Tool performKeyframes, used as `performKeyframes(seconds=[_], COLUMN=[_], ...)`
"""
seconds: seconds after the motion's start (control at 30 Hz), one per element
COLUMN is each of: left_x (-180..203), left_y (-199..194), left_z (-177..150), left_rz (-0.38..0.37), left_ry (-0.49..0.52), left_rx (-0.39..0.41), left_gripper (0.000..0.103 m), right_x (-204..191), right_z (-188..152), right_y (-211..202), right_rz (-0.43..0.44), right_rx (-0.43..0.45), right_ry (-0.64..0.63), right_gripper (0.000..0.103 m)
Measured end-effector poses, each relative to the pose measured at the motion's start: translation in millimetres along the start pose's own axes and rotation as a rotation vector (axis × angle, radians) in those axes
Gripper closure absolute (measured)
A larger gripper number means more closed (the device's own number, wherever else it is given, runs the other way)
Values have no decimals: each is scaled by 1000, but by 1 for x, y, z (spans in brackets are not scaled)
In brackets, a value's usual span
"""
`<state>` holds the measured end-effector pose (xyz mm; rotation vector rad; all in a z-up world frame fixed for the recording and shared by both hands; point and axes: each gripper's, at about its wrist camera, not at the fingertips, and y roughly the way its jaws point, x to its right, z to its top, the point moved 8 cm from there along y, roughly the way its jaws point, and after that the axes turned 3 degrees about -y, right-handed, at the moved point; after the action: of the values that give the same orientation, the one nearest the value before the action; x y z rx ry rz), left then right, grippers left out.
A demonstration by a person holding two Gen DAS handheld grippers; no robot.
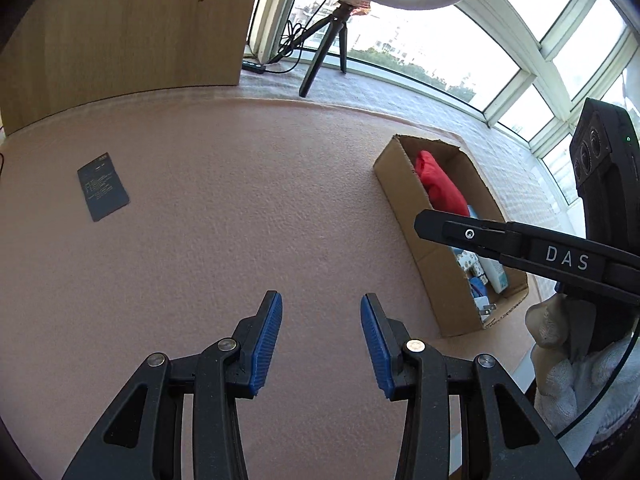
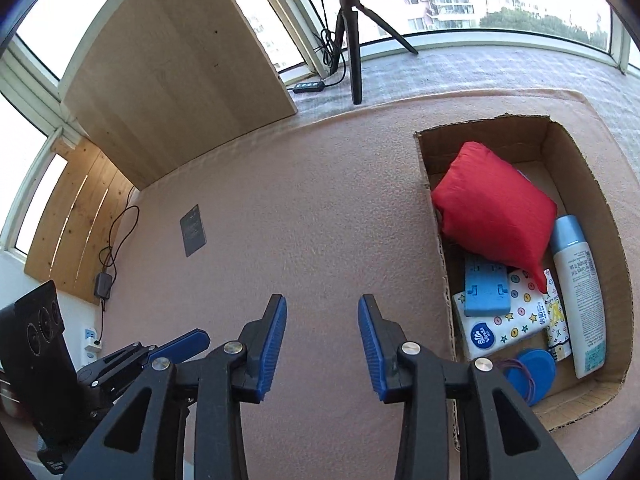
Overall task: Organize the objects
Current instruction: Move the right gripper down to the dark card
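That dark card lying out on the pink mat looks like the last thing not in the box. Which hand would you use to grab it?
Probably the left. The left gripper is open, empty and on the card's side; the right gripper, also open, hovers beside the cardboard box, farther from the card.

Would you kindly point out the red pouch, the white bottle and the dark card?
Red pouch (image 2: pixel 494 210): right wrist view, middle of its fabric.
White bottle (image 2: pixel 580 288): right wrist view, its printed body.
Dark card (image 1: pixel 103 187): left wrist view, centre of its face.
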<state>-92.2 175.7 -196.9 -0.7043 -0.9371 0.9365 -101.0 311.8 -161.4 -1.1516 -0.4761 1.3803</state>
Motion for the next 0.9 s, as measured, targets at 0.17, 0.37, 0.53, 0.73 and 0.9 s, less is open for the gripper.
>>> performKeyframes(seconds=[0.17,0.37,0.53,0.73,0.9], left_x=[-71,-146,-202,-249,-278], left_y=[-29,-60,-80,-95,-100], left_z=[3,-5,-15,-26,-34], left_rz=[107,186,212,228,230], left_ry=[-85,-168,-251,-323,-374], left_rx=[47,82,95,106,106], left_gripper=[59,55,49,44,44], right_x=[-53,-108,-147,-181,-198], right_z=[17,36,53,65,71], right_y=[33,82,124,170,201], right_rz=[7,19,16,23,45], right_rx=[-16,-64,-96,-149,-202], right_ry=[-95,-196,-251,-287,-276], right_gripper=[64,63,62,61,57])
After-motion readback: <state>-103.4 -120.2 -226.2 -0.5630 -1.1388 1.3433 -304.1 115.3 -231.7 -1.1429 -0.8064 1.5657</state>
